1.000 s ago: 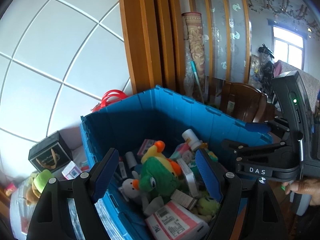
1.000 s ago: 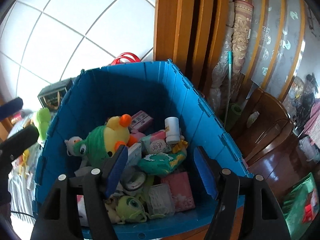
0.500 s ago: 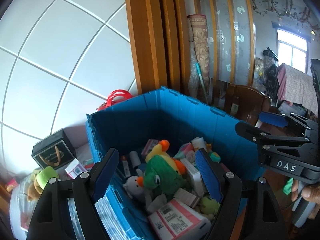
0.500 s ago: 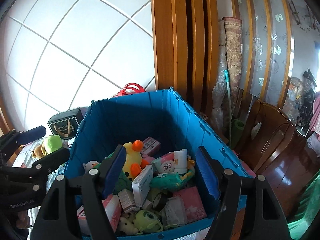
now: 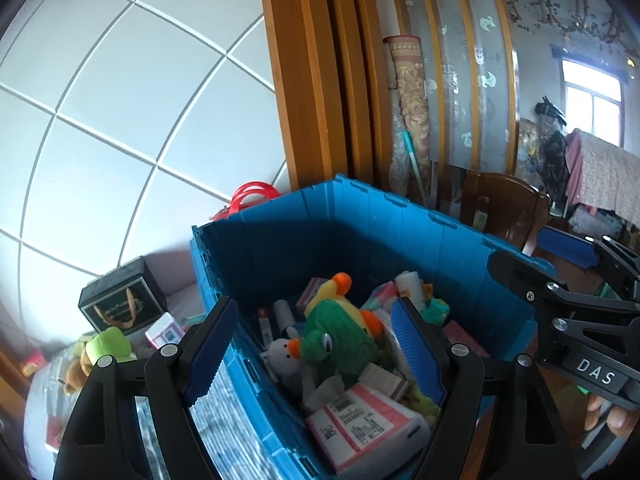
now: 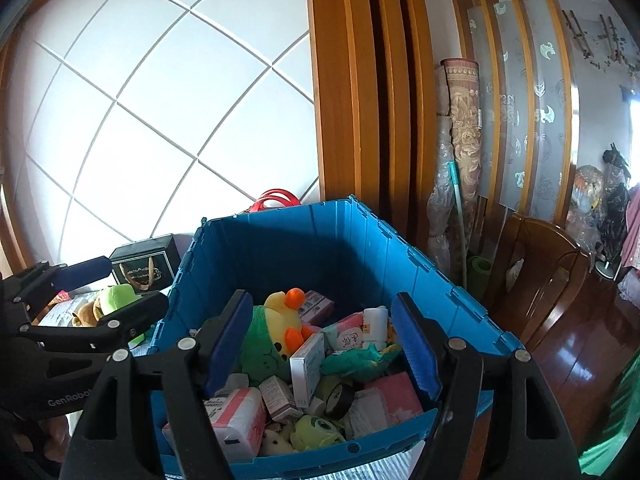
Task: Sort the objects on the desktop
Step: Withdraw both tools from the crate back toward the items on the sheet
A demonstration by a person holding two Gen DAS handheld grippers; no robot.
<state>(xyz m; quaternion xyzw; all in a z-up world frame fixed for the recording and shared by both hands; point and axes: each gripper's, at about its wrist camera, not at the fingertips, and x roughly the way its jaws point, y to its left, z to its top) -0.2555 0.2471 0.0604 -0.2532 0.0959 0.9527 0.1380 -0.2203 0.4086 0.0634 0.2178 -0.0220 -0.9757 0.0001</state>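
Both grippers, left gripper and right gripper, hang spread and empty above the blue crate, probably choosing among its toys.

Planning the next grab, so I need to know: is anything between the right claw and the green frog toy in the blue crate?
Nothing visible blocks it. The right claw is open above the crate, and the frog toy lies on top of the pile. A white box leans beside it.
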